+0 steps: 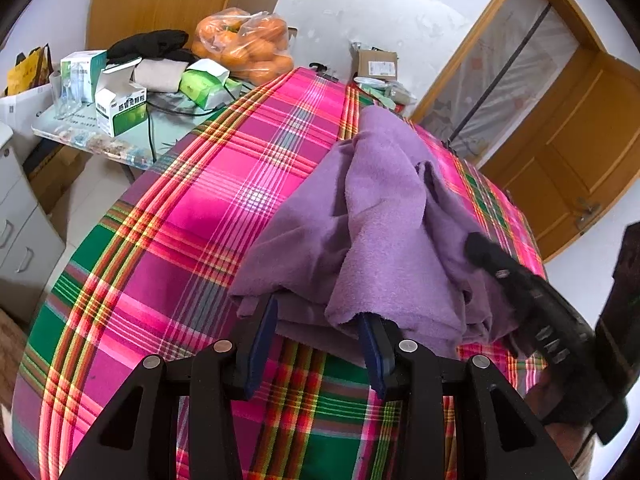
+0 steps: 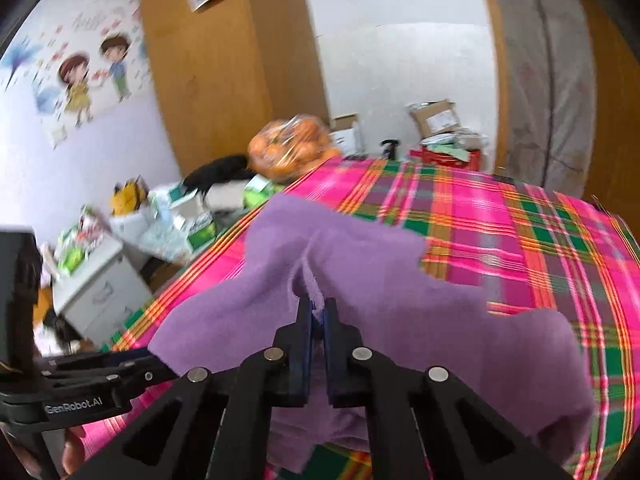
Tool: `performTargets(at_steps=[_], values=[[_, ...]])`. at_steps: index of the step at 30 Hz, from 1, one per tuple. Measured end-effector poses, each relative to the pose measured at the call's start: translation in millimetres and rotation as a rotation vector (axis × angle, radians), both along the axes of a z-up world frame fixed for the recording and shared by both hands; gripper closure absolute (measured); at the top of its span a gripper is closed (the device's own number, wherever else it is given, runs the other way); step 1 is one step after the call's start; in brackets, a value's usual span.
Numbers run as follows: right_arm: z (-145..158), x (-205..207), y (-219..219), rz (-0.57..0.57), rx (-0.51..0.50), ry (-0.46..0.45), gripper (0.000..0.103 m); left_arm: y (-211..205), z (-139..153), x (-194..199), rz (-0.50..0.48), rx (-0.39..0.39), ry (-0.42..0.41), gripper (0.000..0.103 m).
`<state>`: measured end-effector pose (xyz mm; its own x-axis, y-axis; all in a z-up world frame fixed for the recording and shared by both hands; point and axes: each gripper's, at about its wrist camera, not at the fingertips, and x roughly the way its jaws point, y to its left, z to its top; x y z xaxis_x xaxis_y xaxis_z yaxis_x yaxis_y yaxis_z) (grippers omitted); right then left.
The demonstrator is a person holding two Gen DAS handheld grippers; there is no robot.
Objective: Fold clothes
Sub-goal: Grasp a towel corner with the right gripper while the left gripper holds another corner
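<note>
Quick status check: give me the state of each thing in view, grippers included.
Purple garment: bunched, partly lifted off the plaid cloth.
Left gripper: open, garment edge draped over its fingers.
Right gripper: shut on the purple garment.
Plaid cloth: spread flat.
Bag of oranges: closed, on side table.

Beyond my plaid tablecloth [image 1: 208, 208] I see a bag of oranges [image 1: 246, 46], green medicine boxes [image 1: 120, 110], a cardboard parcel [image 1: 376, 65] and wooden doors [image 1: 580, 152].
</note>
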<state>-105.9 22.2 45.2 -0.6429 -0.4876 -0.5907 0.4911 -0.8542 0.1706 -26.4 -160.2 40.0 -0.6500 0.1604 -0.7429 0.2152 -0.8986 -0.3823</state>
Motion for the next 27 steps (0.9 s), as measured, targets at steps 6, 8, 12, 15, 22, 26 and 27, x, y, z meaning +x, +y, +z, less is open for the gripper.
performTargets(at_steps=[6,8,12,15,22,26,27], values=[[14,1,46,-0.103,-0.064,0.014,0.098,6,5,2,-0.006,-0.004,0.012,0.061],[16,3,57,-0.130,-0.076,0.019,0.098,8,6,3,-0.007,-0.005,0.014,0.061],[18,6,79,-0.185,-0.095,0.022,0.098,12,7,4,-0.014,-0.009,0.017,0.061],[19,7,96,-0.231,-0.112,0.019,0.098,14,8,5,-0.016,-0.007,0.019,0.061],[12,10,133,-0.335,-0.146,-0.005,0.098,16,9,4,-0.017,-0.008,0.017,0.061],[4,11,153,-0.394,-0.146,-0.023,0.098,17,9,3,-0.018,-0.010,0.015,0.061],[2,11,157,-0.406,-0.144,-0.029,0.098,17,8,3,-0.019,-0.010,0.014,0.061]])
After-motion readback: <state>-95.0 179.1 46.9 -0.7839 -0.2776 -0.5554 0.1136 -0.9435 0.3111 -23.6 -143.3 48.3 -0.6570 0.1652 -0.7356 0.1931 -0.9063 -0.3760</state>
